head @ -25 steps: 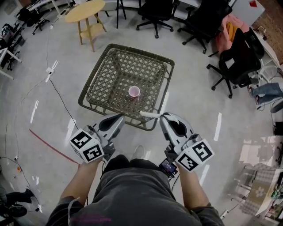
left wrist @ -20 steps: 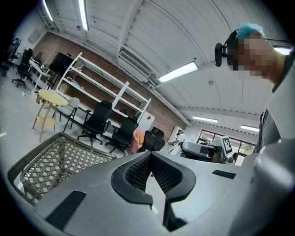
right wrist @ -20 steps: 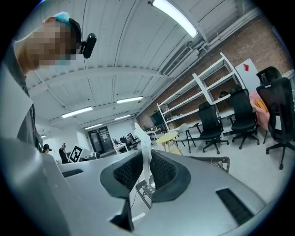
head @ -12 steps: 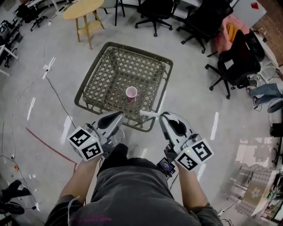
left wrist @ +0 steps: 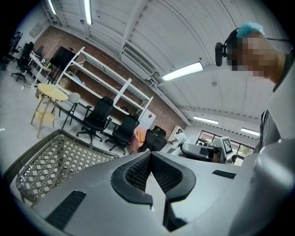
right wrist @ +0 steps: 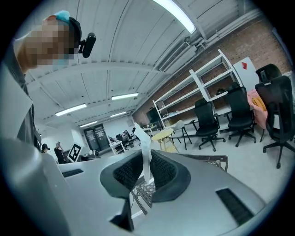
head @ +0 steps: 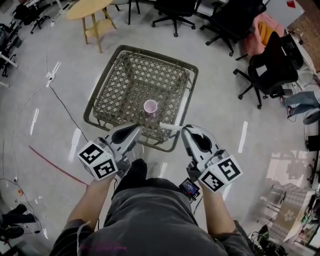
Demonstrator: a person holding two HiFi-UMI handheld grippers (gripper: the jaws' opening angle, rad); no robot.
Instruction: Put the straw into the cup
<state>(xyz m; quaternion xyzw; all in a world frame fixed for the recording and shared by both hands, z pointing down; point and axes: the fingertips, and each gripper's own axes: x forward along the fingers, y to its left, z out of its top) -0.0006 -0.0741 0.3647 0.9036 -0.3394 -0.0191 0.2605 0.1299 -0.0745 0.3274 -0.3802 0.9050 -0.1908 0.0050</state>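
A pink cup (head: 150,106) stands upright inside a large woven wire basket (head: 111,85) on the floor. My right gripper (head: 183,130) is shut on a white straw (head: 169,126), which sticks out to the left over the basket's near rim, short of the cup. In the right gripper view the straw (right wrist: 146,154) stands pinched between the dark pads of that gripper (right wrist: 146,169). My left gripper (head: 136,128) hovers at the near rim, left of the straw, shut with nothing in it; its pads meet in the left gripper view (left wrist: 148,156).
Black office chairs (head: 270,65) stand behind and to the right of the basket. A round wooden table (head: 92,10) is at the back left. A cable (head: 65,100) and a red floor line (head: 55,162) run on the left. The person's legs (head: 150,210) fill the bottom.
Both grippers have edged forward to the basket's near rim, along with the person. The straw stays pinched in the right gripper.
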